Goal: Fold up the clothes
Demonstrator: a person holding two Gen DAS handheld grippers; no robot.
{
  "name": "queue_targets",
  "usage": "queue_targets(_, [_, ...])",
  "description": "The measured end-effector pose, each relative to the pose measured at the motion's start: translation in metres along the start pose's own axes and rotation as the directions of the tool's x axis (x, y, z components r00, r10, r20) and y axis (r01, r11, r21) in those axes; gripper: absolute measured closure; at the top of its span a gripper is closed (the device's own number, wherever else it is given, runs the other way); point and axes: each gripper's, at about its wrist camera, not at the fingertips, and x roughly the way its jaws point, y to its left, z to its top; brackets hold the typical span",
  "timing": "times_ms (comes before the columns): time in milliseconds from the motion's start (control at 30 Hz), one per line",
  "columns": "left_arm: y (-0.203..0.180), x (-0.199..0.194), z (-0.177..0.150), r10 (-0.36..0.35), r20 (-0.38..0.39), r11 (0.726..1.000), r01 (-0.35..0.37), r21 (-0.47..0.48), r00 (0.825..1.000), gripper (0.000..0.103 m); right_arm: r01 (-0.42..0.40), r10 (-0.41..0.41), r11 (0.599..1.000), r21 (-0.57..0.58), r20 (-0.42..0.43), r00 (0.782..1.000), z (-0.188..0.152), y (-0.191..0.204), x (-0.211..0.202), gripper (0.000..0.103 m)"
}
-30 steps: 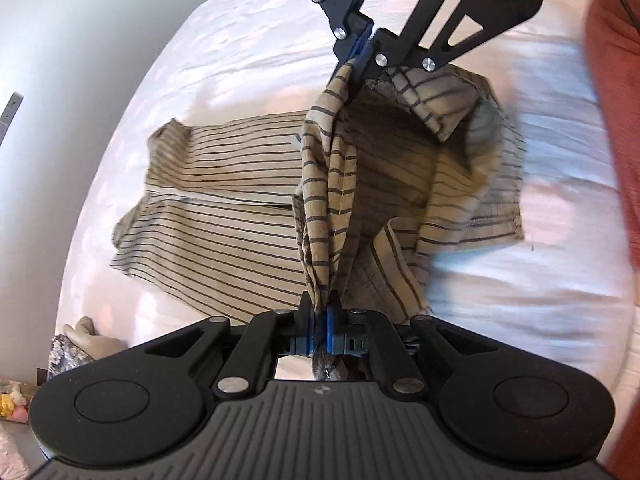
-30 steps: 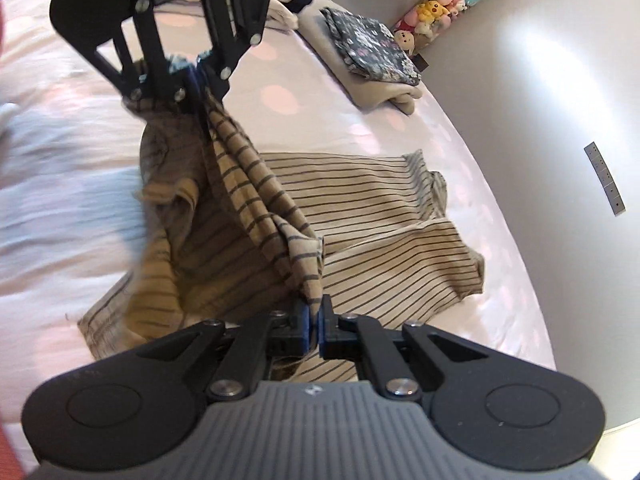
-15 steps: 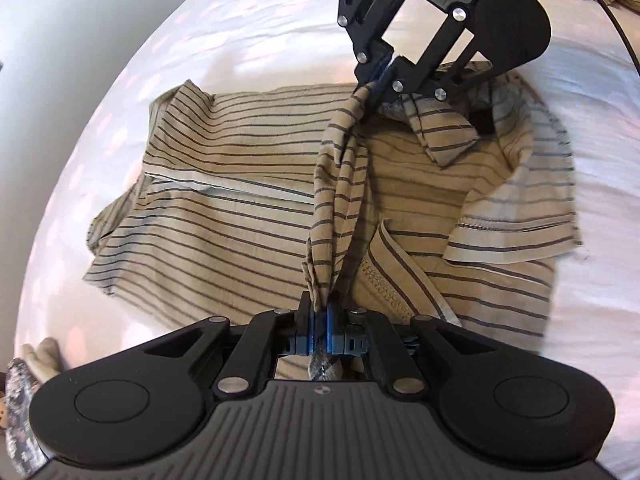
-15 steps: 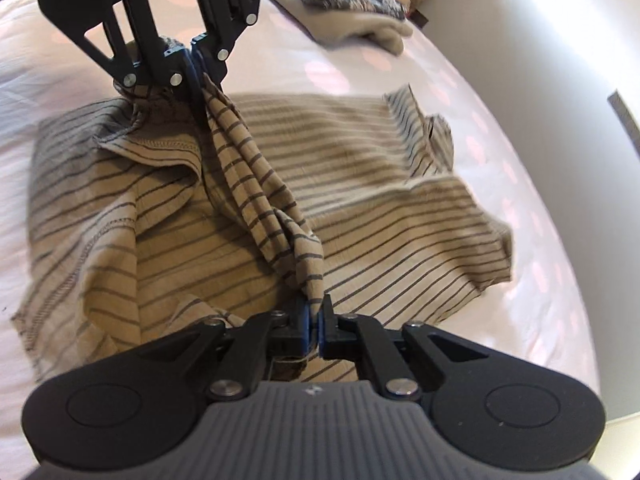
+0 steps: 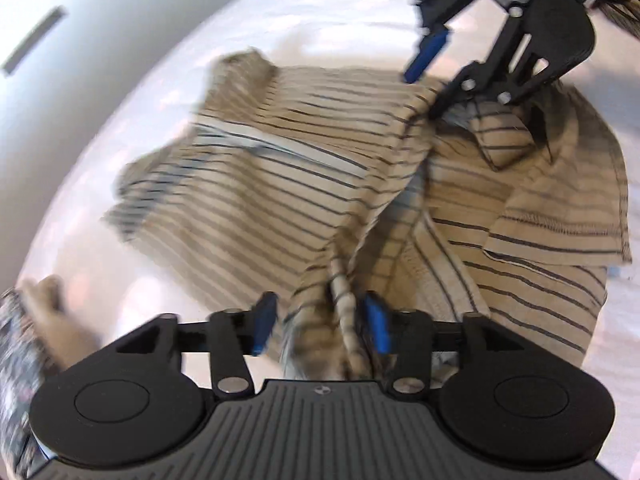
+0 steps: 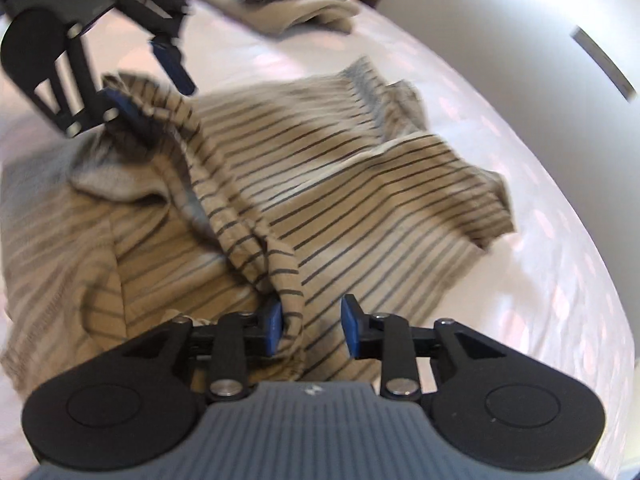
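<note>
shirt (image 5: 280, 184) now lying slack on the bed (image 5: 320, 20), since left gripper (image 5: 320, 320) and right gripper (image 6: 310, 326) are opening wide, releasing its bunched edge, so this fold looks laid down.

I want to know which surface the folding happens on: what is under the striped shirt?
The striped shirt lies on a pale pink-dotted bed sheet, which shows all around it. Its folded-over part covers its own lower layer; anything beneath is hidden.
</note>
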Motion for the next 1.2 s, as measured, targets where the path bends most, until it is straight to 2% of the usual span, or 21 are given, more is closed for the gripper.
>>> queue_targets(133, [0.008, -0.039, -0.011, 0.027, 0.017, 0.987, -0.024, -0.157, 0.999, 0.054, 0.023, -0.026, 0.984, 0.179, 0.012, 1.000, -0.008, -0.019, -0.037, 0.062])
queue_targets(233, [0.018, -0.068, -0.028, -0.029, 0.065, 0.937, 0.050, -0.345, 0.997, 0.054, -0.006, -0.005, 0.949, 0.317, 0.032, 0.999, -0.029, -0.022, -0.066, 0.062])
queue_targets(300, [0.016, -0.080, -0.038, -0.053, 0.092, 0.898, 0.088, -0.430, 0.994, 0.053, -0.021, 0.006, 0.926, 0.378, 0.041, 0.999, -0.047, -0.015, -0.082, 0.061])
queue_targets(500, [-0.012, -0.080, -0.065, -0.064, 0.072, 0.833, 0.093, -0.546, 0.995, 0.052, -0.041, 0.015, 0.876, 0.480, 0.058, 0.998, -0.104, 0.025, -0.109, 0.060])
queue_targets(633, [-0.030, -0.065, -0.086, -0.077, 0.055, 0.773, 0.095, -0.628, 0.995, 0.052, -0.069, 0.037, 0.791, 0.608, 0.065, 0.997, -0.136, 0.043, -0.101, 0.056])
queue_targets(667, [-0.032, -0.060, -0.092, -0.076, 0.059, 0.747, 0.096, -0.657, 0.995, 0.052, -0.066, 0.036, 0.766, 0.639, 0.060, 0.998, -0.141, 0.045, -0.097, 0.055])
queue_targets(767, [-0.028, -0.047, -0.113, -0.081, 0.124, 0.616, 0.147, -0.774, 0.989, 0.052, -0.088, 0.042, 0.675, 0.732, 0.081, 0.996, -0.154, 0.045, -0.083, 0.055])
queue_targets(833, [-0.023, -0.038, -0.125, -0.084, 0.170, 0.523, 0.189, -0.831, 0.982, 0.052, -0.134, 0.061, 0.580, 0.804, 0.122, 0.991, -0.164, 0.040, -0.074, 0.055])
queue_targets(867, [-0.019, -0.032, -0.129, -0.089, 0.182, 0.485, 0.202, -0.851, 0.979, 0.052, -0.158, 0.070, 0.523, 0.837, 0.143, 0.987, -0.170, 0.037, -0.068, 0.055])
queue_targets(933, [-0.013, -0.022, -0.135, -0.101, 0.190, 0.437, 0.216, -0.873, 0.976, 0.052, -0.199, 0.082, 0.416, 0.887, 0.182, 0.980, -0.181, 0.032, -0.058, 0.055])
queue_targets(1033, [-0.008, -0.015, -0.142, -0.090, 0.230, 0.380, 0.247, -0.892, 0.969, 0.052, -0.233, 0.075, 0.361, 0.903, 0.220, 0.973, -0.183, 0.030, -0.050, 0.055])
queue_targets(1100, [-0.007, -0.011, -0.142, -0.080, 0.240, 0.361, 0.253, -0.898, 0.967, 0.052, -0.238, 0.073, 0.363, 0.901, 0.227, 0.971, -0.182, 0.031, -0.046, 0.055])
queue_targets(1133, [-0.008, -0.010, -0.139, -0.073, 0.235, 0.377, 0.245, -0.893, 0.969, 0.053, -0.238, 0.071, 0.367, 0.899, 0.228, 0.971, -0.182, 0.032, -0.044, 0.056])
queue_targets(1200, [-0.013, -0.009, -0.131, -0.056, 0.213, 0.432, 0.216, -0.876, 0.975, 0.054, -0.225, 0.058, 0.396, 0.890, 0.220, 0.974, -0.178, 0.036, -0.043, 0.062])
